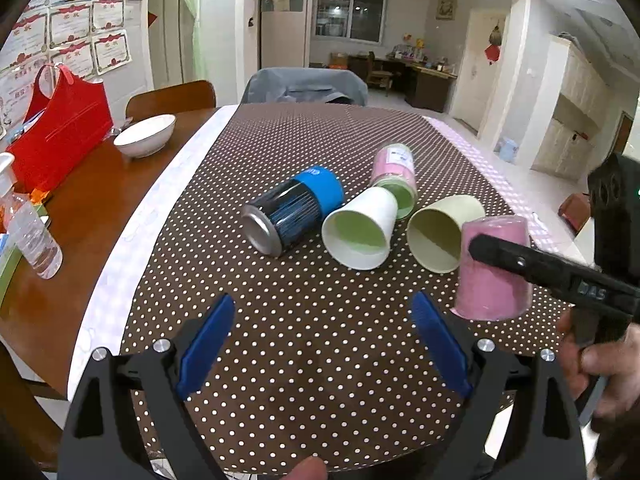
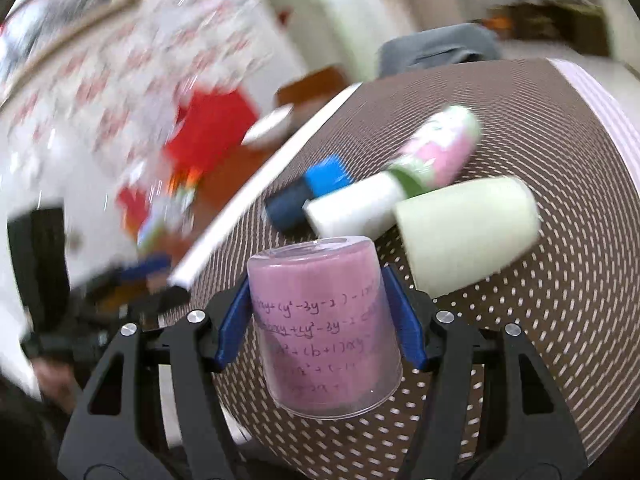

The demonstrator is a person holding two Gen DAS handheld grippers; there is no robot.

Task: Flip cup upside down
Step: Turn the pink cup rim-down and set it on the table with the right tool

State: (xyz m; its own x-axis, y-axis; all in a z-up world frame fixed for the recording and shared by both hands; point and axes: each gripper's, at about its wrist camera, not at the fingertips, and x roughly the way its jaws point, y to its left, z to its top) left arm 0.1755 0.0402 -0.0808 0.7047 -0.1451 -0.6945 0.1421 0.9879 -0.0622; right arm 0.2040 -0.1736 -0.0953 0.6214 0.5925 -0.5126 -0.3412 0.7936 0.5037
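A pink plastic cup point(image 2: 324, 328) with handwriting on it stands bottom-up between the blue pads of my right gripper point(image 2: 320, 316), which is shut on it. In the left wrist view the same pink cup point(image 1: 494, 276) is at the right, upside down, its rim at or just above the dotted tablecloth point(image 1: 304, 340), with the right gripper's black finger point(image 1: 532, 264) across it. My left gripper point(image 1: 324, 344) is open and empty over the cloth, left of the pink cup.
Several cups lie on their sides behind: a blue-black one point(image 1: 292, 212), a white one point(image 1: 360, 228), a pale green one point(image 1: 444, 232) and a pink-green one point(image 1: 394, 176). A white bowl point(image 1: 146, 134), red bag point(image 1: 60, 132) and bottle point(image 1: 28, 228) stand on the left.
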